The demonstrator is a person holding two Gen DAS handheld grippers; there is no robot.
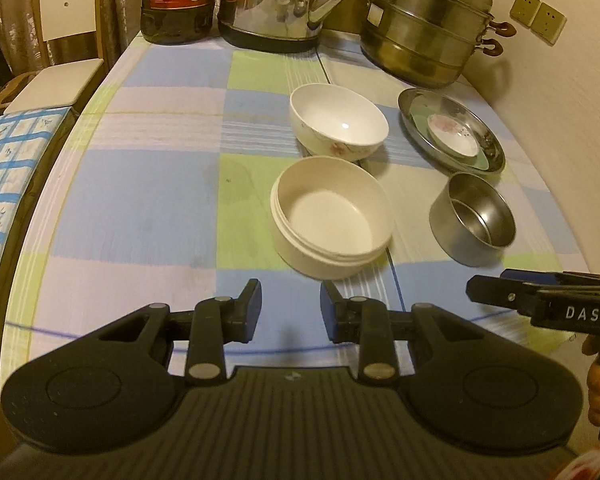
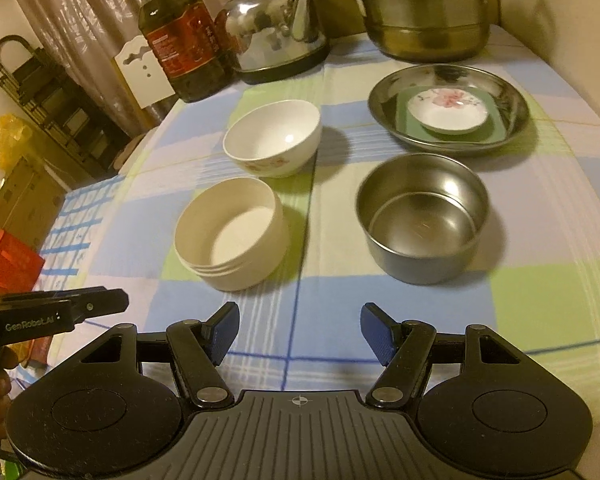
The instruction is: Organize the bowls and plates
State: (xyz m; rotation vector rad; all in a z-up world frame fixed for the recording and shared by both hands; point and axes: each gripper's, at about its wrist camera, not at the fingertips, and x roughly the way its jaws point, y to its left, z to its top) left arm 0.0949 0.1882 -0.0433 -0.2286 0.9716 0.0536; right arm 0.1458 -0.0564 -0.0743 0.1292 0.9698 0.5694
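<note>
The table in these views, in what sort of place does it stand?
Probably a home kitchen or dining corner: a kettle, a steamer pot and an oil bottle stand at the back of the table.

Dim warm indoor light, kettle (image 1: 274, 0) glare, soft blur, fisheye-warped edges.

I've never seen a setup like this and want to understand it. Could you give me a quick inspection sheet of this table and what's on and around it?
Surface: checked tablecloth, flat, mostly bare at the near side.
Job's things: floral bowl, cream bowl and steel bowl stand apart; steel plate holds a green square dish and a floral saucer.
Clutter: oil bottle, kettle, steamer pot along the far edge.
Grippers: left gripper and right gripper both open, empty, short of the bowls.
Cables: nothing seen.
Surroundings: curtain, wall sockets, dark rack.
</note>
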